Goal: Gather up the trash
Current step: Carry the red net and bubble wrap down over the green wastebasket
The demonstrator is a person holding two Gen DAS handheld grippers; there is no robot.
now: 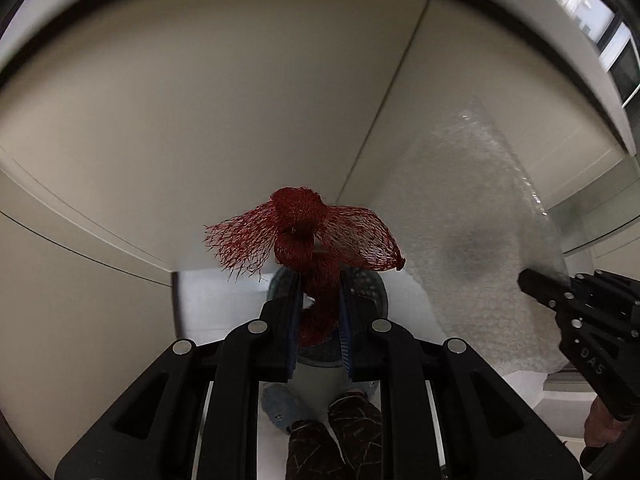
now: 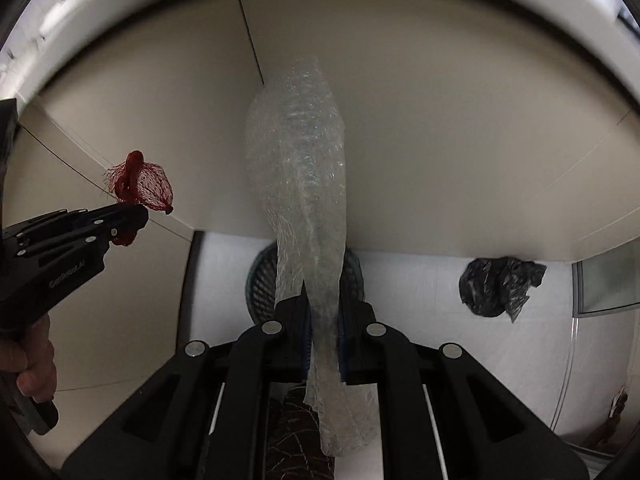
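Trash in hand, two items, with the receptacle they are bound for.

Item one: red mesh netting (image 1: 308,240), a bunched produce net. I hold it in my left gripper (image 1: 320,308), jaws nearly together and pinched on the twisted neck of the net; the loose flaps fan out beyond the fingertips on both sides. In the right wrist view the same net (image 2: 138,184) shows at the far left, sticking out past the tip of that gripper (image 2: 128,216).

Item two: bubble wrap (image 2: 300,184), a long clear strip. My right gripper (image 2: 322,320) is clamped fully down on it, and the strip runs lengthwise along the line of the fingers, most of it reaching forward, a shorter tail trailing back under the tool. In the left wrist view it is the pale blurred sheet (image 1: 480,240) on the right, ending at my right gripper (image 1: 536,284).

Receptacle: dark woven basket (image 2: 260,284) on the white floor (image 2: 420,300), at the foot of the beige cabinet front (image 2: 440,140). In both wrist views its rim (image 1: 376,288) sits directly behind the fingertips, so it lies straight along the way each gripper points, steeply downward. I judge neither hand clearly nearer; both look lined up over the opening.

Also noted: crumpled black plastic bag (image 2: 500,284) on the floor, well apart to the right of the basket, not yet collected. My patterned trouser legs (image 1: 336,432) appear below the tool.

Judgement: next is release over the basket; the long strip may drape over the rim.
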